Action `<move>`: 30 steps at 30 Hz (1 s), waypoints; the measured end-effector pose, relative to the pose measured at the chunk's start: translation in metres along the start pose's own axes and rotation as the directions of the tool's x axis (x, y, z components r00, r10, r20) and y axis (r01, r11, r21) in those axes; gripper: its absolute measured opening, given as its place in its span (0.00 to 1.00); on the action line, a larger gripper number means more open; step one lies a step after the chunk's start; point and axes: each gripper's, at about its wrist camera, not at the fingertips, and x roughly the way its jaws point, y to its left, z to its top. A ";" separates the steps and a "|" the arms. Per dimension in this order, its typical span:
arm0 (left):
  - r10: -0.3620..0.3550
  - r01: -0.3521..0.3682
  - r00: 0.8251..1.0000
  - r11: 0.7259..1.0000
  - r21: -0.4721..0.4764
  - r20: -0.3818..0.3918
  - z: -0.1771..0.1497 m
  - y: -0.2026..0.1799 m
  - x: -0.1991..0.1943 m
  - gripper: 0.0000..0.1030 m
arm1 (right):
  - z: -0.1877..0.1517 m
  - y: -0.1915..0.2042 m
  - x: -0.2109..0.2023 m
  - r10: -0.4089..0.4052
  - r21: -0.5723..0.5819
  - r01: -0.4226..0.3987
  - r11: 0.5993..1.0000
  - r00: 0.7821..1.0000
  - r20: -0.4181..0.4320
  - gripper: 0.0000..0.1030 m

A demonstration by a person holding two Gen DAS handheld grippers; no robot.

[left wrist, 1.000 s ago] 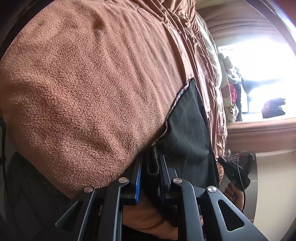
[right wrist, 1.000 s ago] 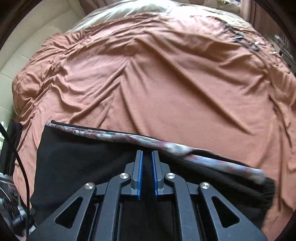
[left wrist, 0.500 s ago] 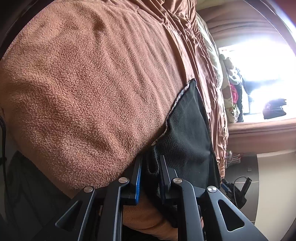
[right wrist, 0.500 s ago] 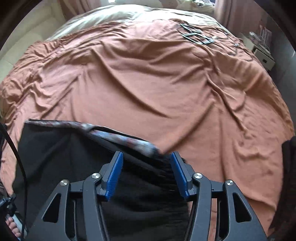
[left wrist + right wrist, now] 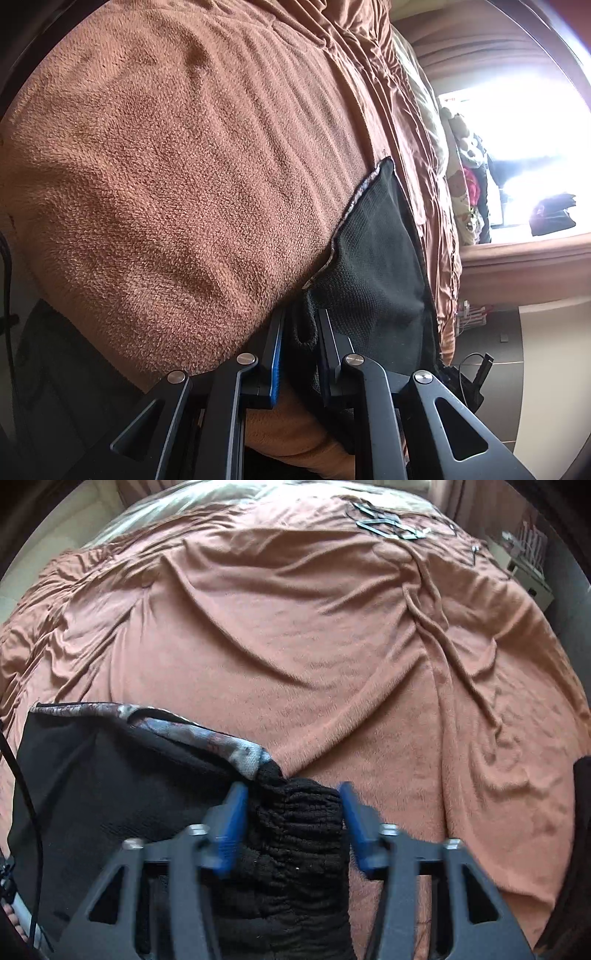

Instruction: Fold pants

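Pinching one corner in the left gripper (image 5: 299,343), right gripper (image 5: 290,823) jaws closing, unclamped, around the bunched waistband, the pants (image 5: 122,794) look soft and floppy.

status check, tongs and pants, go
Left tongs shut on black pants. Right tongs just been closing, bunched ribbed cuff between pads, not yet pinched. Pants flat on brown blanket, nothing in the way.

Black pants (image 5: 122,794), seemingly marbled-grey trim
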 end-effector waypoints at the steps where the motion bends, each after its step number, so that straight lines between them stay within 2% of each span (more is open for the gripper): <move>1: 0.004 -0.004 1.000 1.000 0.001 0.001 0.000 -0.001 0.000 0.16 | -0.001 -0.003 0.002 -0.004 -0.005 0.004 1.000 1.000 0.007 0.37; 11: 0.010 -0.010 1.000 1.000 0.011 -0.005 -0.006 -0.010 0.005 0.17 | -0.008 -0.021 -0.009 -0.053 0.070 0.050 0.996 0.998 0.041 0.35; 14: 0.006 -0.006 1.000 1.000 0.019 -0.008 -0.003 -0.010 0.008 0.18 | -0.008 -0.021 -0.007 -0.032 0.079 0.029 0.996 0.999 0.031 0.37; 17: -0.010 0.010 1.000 1.000 0.018 -0.012 -0.002 -0.010 0.010 0.23 | -0.007 -0.021 -0.010 -0.017 0.077 0.015 0.997 1.000 0.026 0.41; 20: -0.009 0.010 1.000 0.999 0.036 -0.005 -0.001 -0.012 0.013 0.23 | -0.007 -0.022 -0.026 0.015 0.084 -0.019 0.996 0.999 0.050 0.53; 21: -0.007 0.007 1.000 0.999 0.043 -0.004 -0.001 -0.013 0.014 0.23 | -0.007 -0.023 -0.032 0.012 0.080 -0.017 0.997 0.998 0.061 0.55; 23: 0.011 -0.012 1.000 0.998 0.070 0.005 -0.001 -0.017 0.016 0.13 | -0.010 -0.021 -0.046 0.002 0.065 -0.007 0.998 0.997 0.083 0.55; 29: -0.020 0.017 0.999 0.997 0.080 0.031 0.007 -0.016 0.010 0.10 | -0.036 -0.020 -0.070 0.029 0.046 -0.033 0.998 0.997 0.076 0.55; 30: -0.027 0.025 0.999 0.997 0.078 0.029 0.008 -0.015 0.010 0.10 | -0.041 -0.020 -0.072 0.035 0.045 -0.038 0.998 0.997 0.067 0.58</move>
